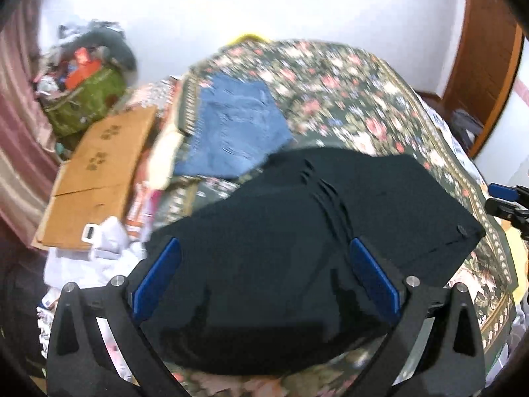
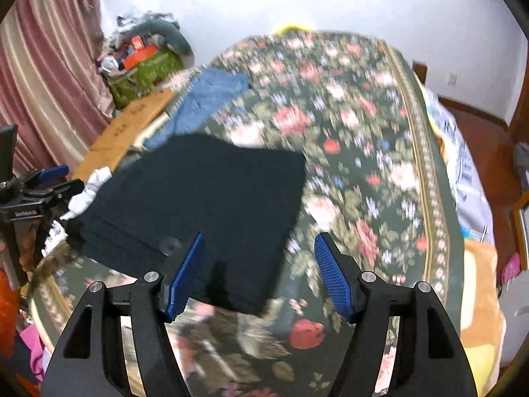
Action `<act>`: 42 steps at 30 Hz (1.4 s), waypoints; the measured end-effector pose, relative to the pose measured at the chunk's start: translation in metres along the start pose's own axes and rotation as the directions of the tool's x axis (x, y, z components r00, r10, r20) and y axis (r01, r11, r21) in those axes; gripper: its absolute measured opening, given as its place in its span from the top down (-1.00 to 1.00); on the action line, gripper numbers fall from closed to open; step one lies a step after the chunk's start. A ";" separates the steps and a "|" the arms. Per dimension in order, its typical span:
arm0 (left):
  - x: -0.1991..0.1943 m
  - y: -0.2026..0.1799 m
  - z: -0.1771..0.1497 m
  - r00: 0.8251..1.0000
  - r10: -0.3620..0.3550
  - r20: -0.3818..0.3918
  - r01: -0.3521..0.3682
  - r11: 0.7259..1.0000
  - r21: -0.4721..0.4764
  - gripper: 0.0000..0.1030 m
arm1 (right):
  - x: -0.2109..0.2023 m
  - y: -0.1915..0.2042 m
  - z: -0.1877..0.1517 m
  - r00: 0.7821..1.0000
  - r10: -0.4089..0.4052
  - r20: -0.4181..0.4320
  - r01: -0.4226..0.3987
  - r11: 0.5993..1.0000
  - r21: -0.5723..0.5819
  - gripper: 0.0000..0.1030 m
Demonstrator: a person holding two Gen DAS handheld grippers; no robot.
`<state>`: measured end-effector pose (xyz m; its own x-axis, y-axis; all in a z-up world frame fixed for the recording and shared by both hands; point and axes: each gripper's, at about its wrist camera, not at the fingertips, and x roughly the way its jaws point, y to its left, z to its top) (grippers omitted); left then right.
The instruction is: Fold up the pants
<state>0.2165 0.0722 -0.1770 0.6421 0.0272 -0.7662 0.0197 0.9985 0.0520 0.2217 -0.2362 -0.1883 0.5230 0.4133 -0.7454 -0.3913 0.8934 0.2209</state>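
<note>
Left wrist view: folded dark pants [image 1: 314,218] flat on floral bedspread [image 1: 347,92], near folded jeans [image 1: 234,125]; left claw [image 1: 264,278] open above, empty; right claw [image 2: 258,274] open, empty; judge fold done: lift clear, avoid snagging edges, square stack if needed

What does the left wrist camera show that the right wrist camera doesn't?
Only the left wrist view shows the button on the dark pants and a wooden door. Only the right wrist view shows an orange-yellow blanket at the bed's edge. Both show the folded dark pants on the floral bedspread, folded blue jeans, a cardboard box and a green bag.
</note>
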 end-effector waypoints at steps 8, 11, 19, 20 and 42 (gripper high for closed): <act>-0.040 0.061 -0.025 0.995 0.070 0.074 -0.059 0.987 -0.150 -0.99 | -0.014 0.055 0.030 0.992 0.063 0.108 -0.054 0.995 -0.087 -0.32; -0.037 0.077 -0.040 0.996 0.085 0.032 -0.078 0.979 -0.187 -0.99 | -0.001 0.079 0.036 0.991 0.088 0.099 -0.075 0.989 -0.130 -0.32; -0.009 0.123 -0.099 0.985 -0.080 -0.153 0.010 0.910 -0.414 -0.99 | 0.052 0.117 0.022 0.994 0.106 -0.035 -0.111 0.975 -0.194 -0.32; -0.007 0.125 -0.104 0.982 -0.099 -0.161 0.020 0.901 -0.433 -0.99 | 0.060 0.120 0.019 0.993 0.102 -0.061 -0.112 0.972 -0.205 -0.32; 0.095 0.158 -0.108 0.837 -0.496 -0.232 0.130 0.591 -0.796 -0.01 | 0.080 0.128 0.002 0.978 0.110 -0.177 -0.153 0.955 -0.256 -0.38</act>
<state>0.1981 0.2377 -0.3108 0.3500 -0.4610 -0.8154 -0.5156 0.6320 -0.5786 0.2152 -0.0883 -0.2180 0.3345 0.4709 -0.8163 -0.6473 0.7444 0.1642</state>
